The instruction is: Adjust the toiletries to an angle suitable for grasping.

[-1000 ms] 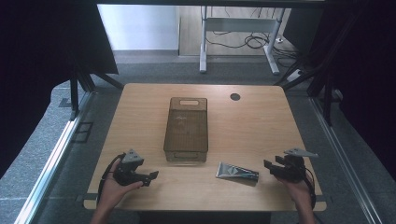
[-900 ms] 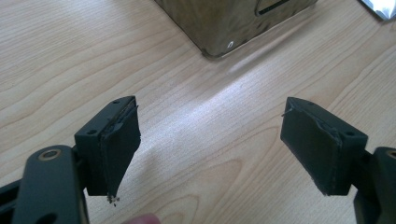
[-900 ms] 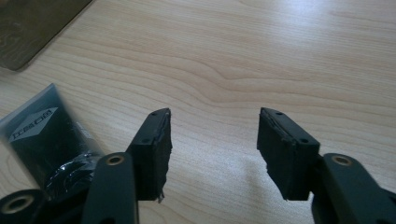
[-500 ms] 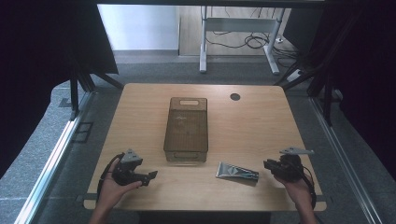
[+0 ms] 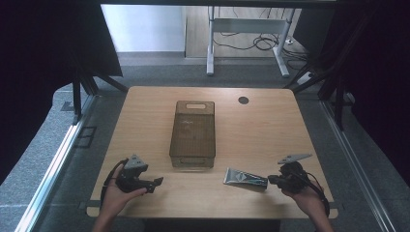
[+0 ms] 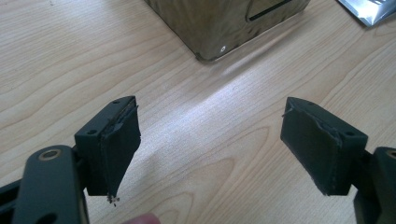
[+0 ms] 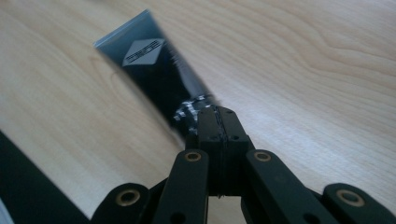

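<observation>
on the wooden table [image 5: 145, 116] a dark see-through box [image 5: 192, 133] stands lengthwise near the middle, open at the top, with a handle slot in its far end wall. a small round dark hole [image 5: 243, 100] sits in the tabletop toward the far right corner.

a flat silver and dark tube [image 5: 244, 178] lies on the near part of the table, just to the right of the box's near end and apart from it. its flat crimped end points toward the box, and its cap end points toward the right hand.

the right gripper [image 5: 273, 180] is low at the near right edge, held in the person's right hand [image 5: 305, 197]. in the right gripper view its jaws are pressed together with no gap between them, right at the cap end of the tube [image 7: 154, 70]. the tube's end meets the jaw tips there, but i cannot tell whether any of it is pinched between them. the tube body looks blurred in that view, with a white diamond mark near its flat end.

the left gripper [image 5: 155, 182] rests at the near left of the table in the left hand [image 5: 116, 193]. its jaws are spread wide with only bare wood between them. in the left gripper view a near corner of the box [image 6: 224, 23] shows ahead.
</observation>
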